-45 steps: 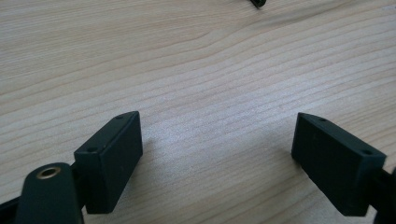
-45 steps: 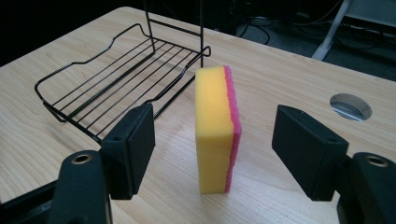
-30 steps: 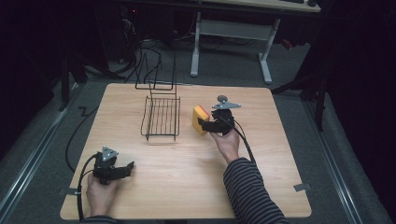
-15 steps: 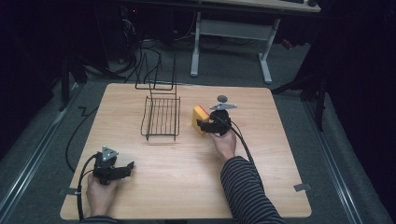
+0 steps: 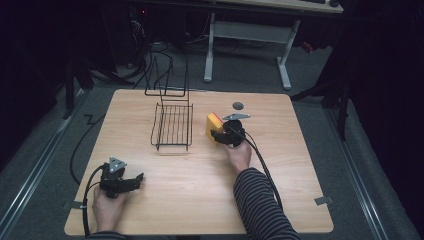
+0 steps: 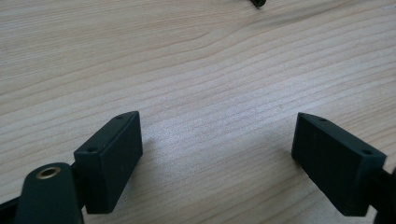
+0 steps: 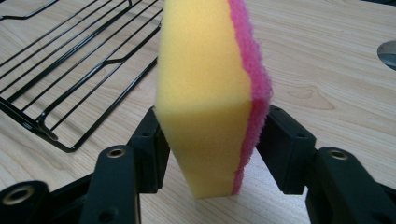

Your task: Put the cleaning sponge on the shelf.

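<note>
the right tool (image 7: 208, 135) has just been closing on the yellow-and-pink sponge (image 7: 210, 88), standing on edge just right of the wire rack (image 5: 172, 126); its pads press both faces.

Table (image 5: 280, 200): carries everything listed here.
Wire rack (image 5: 172, 126): on the table, left of centre, toward the far edge.
Sponge (image 5: 213, 127): on the table, standing on edge, just right of the wire rack.
Right gripper (image 5: 220, 136): at the sponge's near side, one jaw on each face of it.
Round disc (image 5: 238, 105): beyond the sponge, near the far edge.
Left gripper (image 5: 136, 179): on the near left part of the table, well apart from the rack.
</note>
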`<action>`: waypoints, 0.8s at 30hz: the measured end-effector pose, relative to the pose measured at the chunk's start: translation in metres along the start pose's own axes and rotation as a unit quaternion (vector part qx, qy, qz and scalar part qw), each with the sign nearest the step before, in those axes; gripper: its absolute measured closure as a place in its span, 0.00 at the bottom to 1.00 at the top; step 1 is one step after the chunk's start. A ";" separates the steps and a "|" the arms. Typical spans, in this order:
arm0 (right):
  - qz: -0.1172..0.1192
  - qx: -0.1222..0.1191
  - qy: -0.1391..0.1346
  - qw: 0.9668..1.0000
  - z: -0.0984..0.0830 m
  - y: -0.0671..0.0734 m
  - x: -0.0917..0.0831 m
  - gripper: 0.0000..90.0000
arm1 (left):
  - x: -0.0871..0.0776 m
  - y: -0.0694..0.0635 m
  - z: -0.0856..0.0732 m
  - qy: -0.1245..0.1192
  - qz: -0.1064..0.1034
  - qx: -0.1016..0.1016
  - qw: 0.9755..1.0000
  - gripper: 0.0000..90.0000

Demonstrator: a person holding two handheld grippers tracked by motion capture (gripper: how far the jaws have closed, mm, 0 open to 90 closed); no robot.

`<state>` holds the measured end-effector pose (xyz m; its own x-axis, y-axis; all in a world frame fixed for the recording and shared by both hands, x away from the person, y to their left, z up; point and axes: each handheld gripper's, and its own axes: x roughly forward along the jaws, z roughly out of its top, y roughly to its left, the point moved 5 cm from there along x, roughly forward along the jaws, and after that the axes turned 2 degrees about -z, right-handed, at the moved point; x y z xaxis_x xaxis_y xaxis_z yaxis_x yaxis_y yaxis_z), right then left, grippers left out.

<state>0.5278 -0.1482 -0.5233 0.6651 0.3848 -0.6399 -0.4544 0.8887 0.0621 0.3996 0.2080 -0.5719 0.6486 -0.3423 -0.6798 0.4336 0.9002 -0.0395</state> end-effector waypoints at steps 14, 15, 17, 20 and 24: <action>0.004 -0.010 -0.001 1.000 -0.003 0.000 0.000 0.67 | 0.000 0.000 0.000 0.000 0.000 0.000 1.000 0.19; 0.005 -0.009 -0.001 1.000 -0.003 -0.001 -0.001 0.67 | 0.000 0.000 0.000 0.000 0.000 0.000 1.000 0.19; 0.005 -0.009 -0.002 1.000 -0.003 -0.002 -0.002 0.67 | 0.000 0.000 0.000 0.000 0.000 0.000 1.000 0.19; 0.007 -0.011 -0.001 1.000 -0.002 -0.003 -0.005 0.67 | 0.000 0.000 0.000 0.000 0.000 0.000 1.000 0.19; 0.011 -0.011 -0.010 1.000 0.001 -0.004 -0.011 0.67 | 0.000 0.000 0.000 0.000 0.000 0.000 1.000 0.19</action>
<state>0.5226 -0.1561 -0.5156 0.6673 0.4087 -0.6226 -0.4813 0.8746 0.0583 0.3996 0.2080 -0.5719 0.6486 -0.3421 -0.6799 0.4336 0.9002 -0.0393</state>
